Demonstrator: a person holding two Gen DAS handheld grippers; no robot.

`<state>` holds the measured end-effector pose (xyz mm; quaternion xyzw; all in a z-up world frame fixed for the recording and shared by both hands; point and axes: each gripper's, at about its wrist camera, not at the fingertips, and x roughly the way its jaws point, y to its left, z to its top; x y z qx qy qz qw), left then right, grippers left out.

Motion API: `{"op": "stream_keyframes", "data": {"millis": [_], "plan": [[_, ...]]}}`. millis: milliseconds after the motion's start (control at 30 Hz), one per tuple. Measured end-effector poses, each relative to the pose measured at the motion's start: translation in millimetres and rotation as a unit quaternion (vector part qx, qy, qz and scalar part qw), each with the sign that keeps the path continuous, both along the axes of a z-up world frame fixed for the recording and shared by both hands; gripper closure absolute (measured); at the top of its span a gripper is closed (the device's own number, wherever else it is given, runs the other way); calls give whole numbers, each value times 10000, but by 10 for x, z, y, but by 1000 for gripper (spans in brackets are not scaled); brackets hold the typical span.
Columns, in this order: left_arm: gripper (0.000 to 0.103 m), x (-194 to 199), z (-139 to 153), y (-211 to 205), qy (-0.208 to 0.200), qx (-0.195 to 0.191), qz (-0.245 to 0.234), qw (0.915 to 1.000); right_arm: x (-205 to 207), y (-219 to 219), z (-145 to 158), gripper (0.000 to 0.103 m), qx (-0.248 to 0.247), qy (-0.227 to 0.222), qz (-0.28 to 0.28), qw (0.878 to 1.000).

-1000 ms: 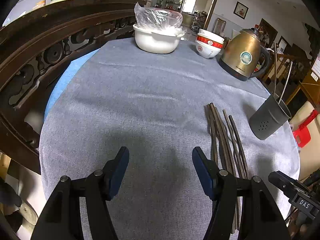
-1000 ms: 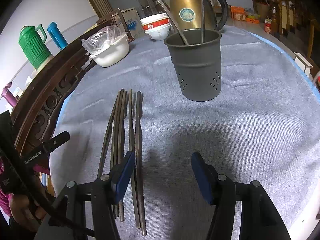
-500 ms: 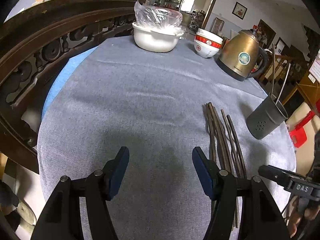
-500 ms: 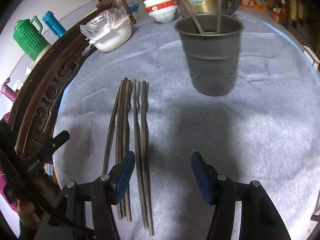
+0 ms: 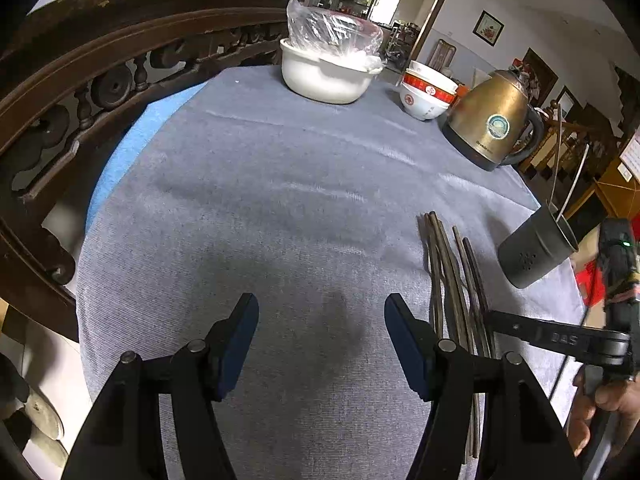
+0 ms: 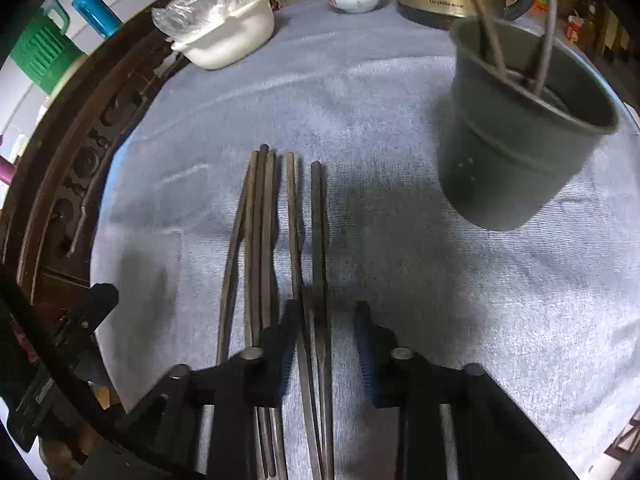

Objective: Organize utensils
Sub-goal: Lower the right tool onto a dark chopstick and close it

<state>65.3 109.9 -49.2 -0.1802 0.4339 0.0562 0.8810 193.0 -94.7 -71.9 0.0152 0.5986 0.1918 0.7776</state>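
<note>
Several dark chopsticks (image 6: 258, 220) lie side by side on the grey tablecloth (image 6: 400, 280). My right gripper (image 6: 324, 328) points down over the two rightmost chopsticks (image 6: 318, 220). Its jaws are closing with both sticks between them, and a gap still shows beside the right pad. The dark grey utensil holder (image 6: 516, 152) stands to the upper right with two utensils in it. My left gripper (image 5: 321, 320) hangs open over bare cloth, left of the chopsticks (image 5: 448, 264). In the left wrist view one of the right gripper's fingers (image 5: 520, 328) crosses the sticks, short of the holder (image 5: 532, 252).
At the table's far side stand a white pot covered in plastic (image 5: 324, 76), stacked red-and-white bowls (image 5: 426, 96) and a brass kettle (image 5: 492, 124). A carved wooden chair back (image 5: 80, 80) curves along the left edge. A person's hand (image 5: 600, 400) shows at the lower right.
The right gripper has slid left and down over the chopsticks, and its jaws have narrowed around the two rightmost sticks. The left gripper has stayed put, still open.
</note>
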Motion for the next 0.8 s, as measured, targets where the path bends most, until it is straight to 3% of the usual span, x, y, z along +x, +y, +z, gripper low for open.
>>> {"op": "stream_keyframes", "data": {"millis": [167, 400, 533, 800], "plan": [[37, 15, 9, -16, 90, -11, -96, 9999, 60, 30, -81, 96, -11, 158, 36, 9999], [37, 135, 30, -146, 489, -190, -417, 9978, -19, -226, -70, 97, -46, 179, -135, 9997], [37, 396, 53, -356, 992, -376, -711, 9918, -79, -415, -91, 97, 54, 216, -188, 9996], [38, 839, -57, -777, 1790, 20, -1009, 9787, -111, -560, -126, 96, 451, 191, -150, 9987]]}}
